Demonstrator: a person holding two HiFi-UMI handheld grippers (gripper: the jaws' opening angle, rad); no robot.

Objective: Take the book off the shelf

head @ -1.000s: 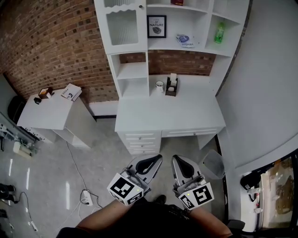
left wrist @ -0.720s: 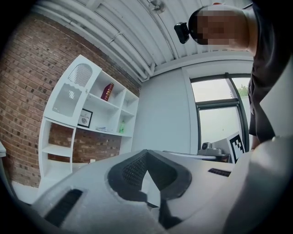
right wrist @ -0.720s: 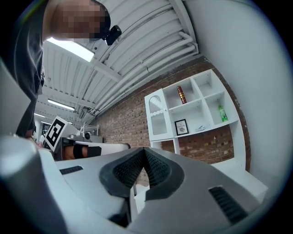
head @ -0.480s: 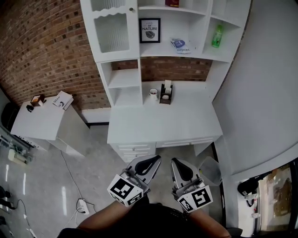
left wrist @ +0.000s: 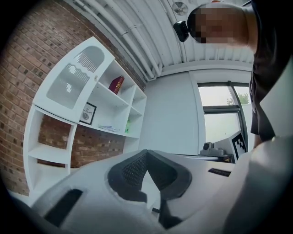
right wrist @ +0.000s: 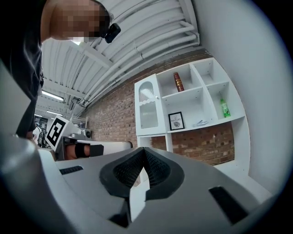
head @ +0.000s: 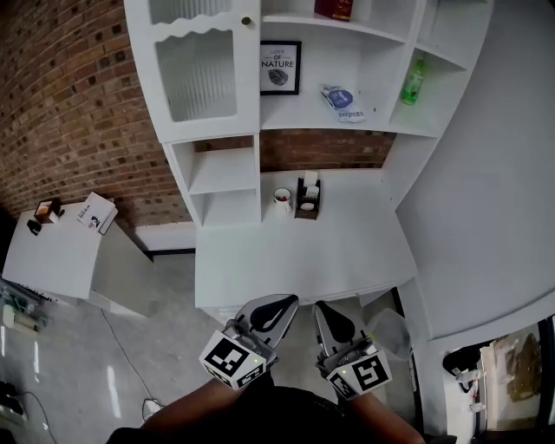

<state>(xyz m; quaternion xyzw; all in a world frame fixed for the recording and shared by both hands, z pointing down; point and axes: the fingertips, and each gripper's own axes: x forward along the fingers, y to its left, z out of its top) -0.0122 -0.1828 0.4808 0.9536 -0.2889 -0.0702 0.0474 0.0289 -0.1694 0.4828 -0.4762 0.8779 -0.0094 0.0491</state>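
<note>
A dark red book (head: 334,9) stands upright on the top shelf of the white shelf unit (head: 364,121), cut by the head view's upper edge. It also shows as a red upright book (left wrist: 116,85) in the left gripper view and as a small red book (right wrist: 177,82) in the right gripper view. My left gripper (head: 276,310) and right gripper (head: 329,321) hang side by side low in the head view, in front of the desk and far below the book. Both are shut with nothing between the jaws, as the left gripper (left wrist: 146,153) and right gripper (right wrist: 144,151) show in their own views.
On the lower shelf are a framed picture (head: 280,68), a blue-white packet (head: 341,100) and a green bottle (head: 414,81). A mug (head: 282,199) and a dark holder (head: 306,198) stand on the white desk (head: 303,260). A glass-door cabinet (head: 195,74) is at left, a side table (head: 52,260) farther left.
The head view has come closer to the desk and shelf, which now look larger and sit lower in view. Both grippers stay shut, low and side by side.
</note>
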